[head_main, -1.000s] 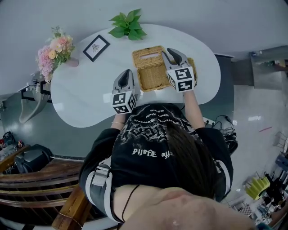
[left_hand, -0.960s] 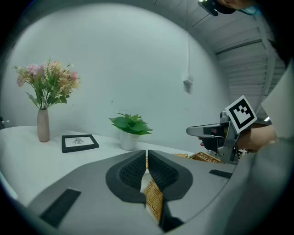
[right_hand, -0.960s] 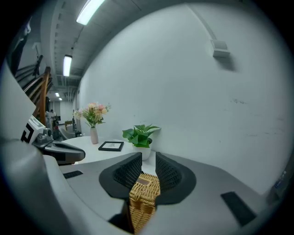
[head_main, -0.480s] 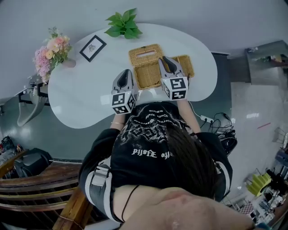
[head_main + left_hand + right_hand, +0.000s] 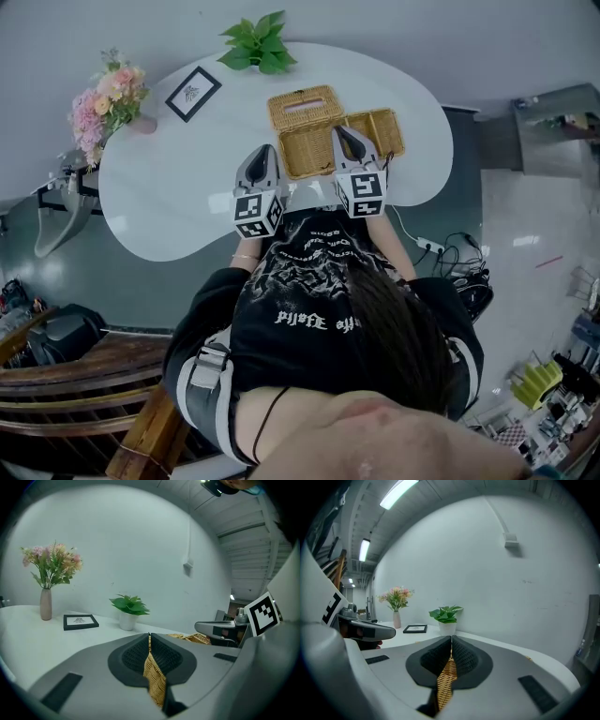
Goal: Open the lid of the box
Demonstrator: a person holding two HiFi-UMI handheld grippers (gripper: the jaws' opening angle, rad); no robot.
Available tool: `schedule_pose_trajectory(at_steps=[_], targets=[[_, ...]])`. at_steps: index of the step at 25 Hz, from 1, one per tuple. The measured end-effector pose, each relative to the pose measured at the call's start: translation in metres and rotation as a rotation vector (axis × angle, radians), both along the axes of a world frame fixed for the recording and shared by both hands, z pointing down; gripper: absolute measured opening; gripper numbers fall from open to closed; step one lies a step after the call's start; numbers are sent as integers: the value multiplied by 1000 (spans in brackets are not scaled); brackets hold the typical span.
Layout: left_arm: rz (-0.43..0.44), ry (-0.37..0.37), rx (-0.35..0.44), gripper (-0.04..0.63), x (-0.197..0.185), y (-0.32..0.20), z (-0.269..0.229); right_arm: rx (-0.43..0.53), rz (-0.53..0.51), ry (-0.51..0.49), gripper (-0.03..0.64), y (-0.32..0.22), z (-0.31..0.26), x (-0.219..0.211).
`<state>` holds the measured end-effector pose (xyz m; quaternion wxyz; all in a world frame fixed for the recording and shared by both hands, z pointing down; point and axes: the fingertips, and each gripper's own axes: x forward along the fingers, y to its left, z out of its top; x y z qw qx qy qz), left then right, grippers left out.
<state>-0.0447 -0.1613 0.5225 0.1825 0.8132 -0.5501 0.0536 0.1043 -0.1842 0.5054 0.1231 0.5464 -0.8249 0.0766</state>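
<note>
The woven straw-coloured wicker box point(image 5: 302, 141) sits just past the middle of the white rounded surface point(image 5: 178, 187), toward 3 o'clock. A second woven panel point(image 5: 377, 131) lies against its 3 o'clock side; I cannot tell whether that is the lid folded out or another part of the box.

The left gripper point(image 5: 150, 641) is at the box's 7 o'clock corner, pressed together on a thin strip of wicker. The right gripper point(image 5: 451, 644) is at about 5 o'clock, where box and panel meet. Its jaws have just been closing, and they now pinch a wicker edge too.

- **Slipping:** both holds look shallow, on a narrow woven rim. A quick pull could let the wicker slide out of the pads.
- **Box coming along:** the box is probably light. If the left hold gives way while the right lifts, the whole box is likely to rise or skid toward the 6 o'clock edge of the surface.
- **Damage:** twisting the two grippers against each other could bend or fray the weave.
- **Collision:** a wide swing toward 12 o'clock might knock the green potted plant point(image 5: 258, 47).
</note>
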Motion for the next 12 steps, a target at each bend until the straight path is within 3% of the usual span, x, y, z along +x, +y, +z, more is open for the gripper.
schedule_pose_trajectory(at_steps=[12], targets=[[12, -10, 6, 31, 8, 3, -1, -7, 34, -20, 26, 1, 1, 13]])
